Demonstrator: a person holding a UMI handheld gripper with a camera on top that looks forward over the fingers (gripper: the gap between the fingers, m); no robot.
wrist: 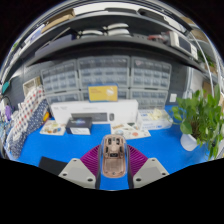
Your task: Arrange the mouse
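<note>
A pinkish-beige computer mouse [113, 157] sits between my two fingers, its top end with a small dark wheel area pointing away from me. The purple pads [92, 158] press against both of its sides, so my gripper [113, 162] is shut on the mouse and holds it over the blue table mat [60, 148]. The lower end of the mouse is hidden behind the fingers' base.
Beyond the fingers stand a white box [95, 111], small items on trays [130, 130], and a rack of drawers [105, 78] with a yellow label. A green plant in a white pot [200, 120] stands at the right; stacked items [25, 118] stand at the left.
</note>
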